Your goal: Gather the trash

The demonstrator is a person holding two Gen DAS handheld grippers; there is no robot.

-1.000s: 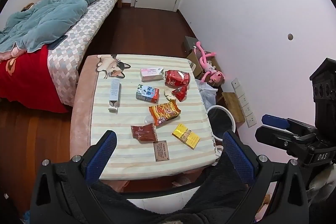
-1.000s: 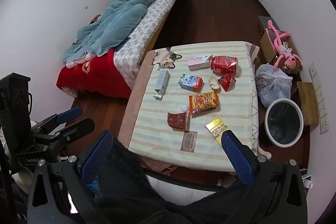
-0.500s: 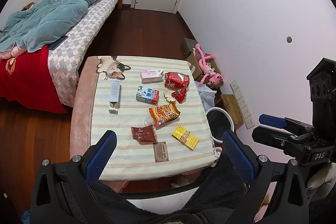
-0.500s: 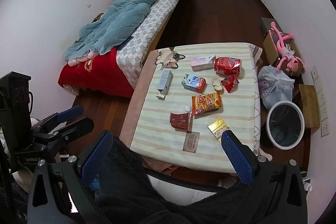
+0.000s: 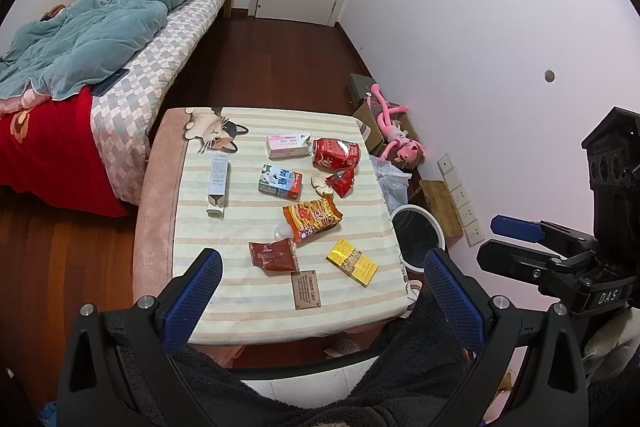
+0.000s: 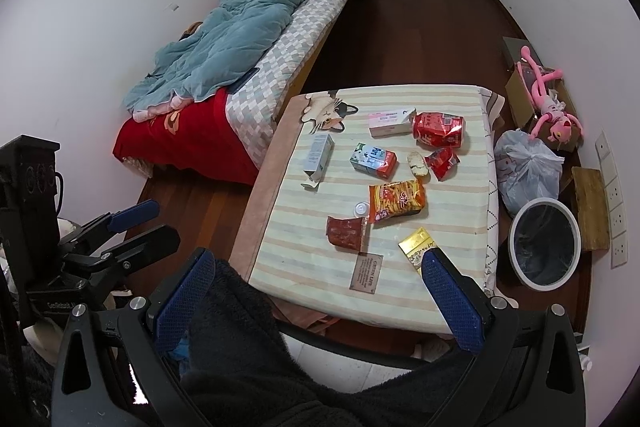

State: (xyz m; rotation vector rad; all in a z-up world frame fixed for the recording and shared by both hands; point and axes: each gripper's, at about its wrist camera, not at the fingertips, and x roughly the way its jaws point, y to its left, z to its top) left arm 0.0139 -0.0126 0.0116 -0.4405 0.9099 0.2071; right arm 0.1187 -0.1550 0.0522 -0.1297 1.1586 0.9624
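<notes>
So I have not picked up any trash yet. All of it lies on the striped table [image 5: 224, 283]: a red can [image 5: 335, 155], a pink box [image 5: 287, 145], a small milk carton [image 5: 279, 181], a long blue box [image 5: 218, 183], a red wrapper [image 5: 341, 183], an orange snack bag [image 5: 312, 218], a dark red packet [image 5: 273, 255], a yellow pack [image 5: 351, 261] and a little white cap [image 5: 281, 230]. The trash bin [image 6: 545, 241] stands on the floor just beside the table, on my right side, and I cannot see any trash in it. So all of the job is left. I hold both tools up high, above the near edge of the table, looking down at it. My left gripper [image 5: 320, 297] has its 2 blue fingers wide apart and holds nothing. My right gripper [image 6: 316, 301] is the same, wide apart with nothing in it. I think the yellow pack is the closest thing to the bin, so it may be a good first pick.
</notes>
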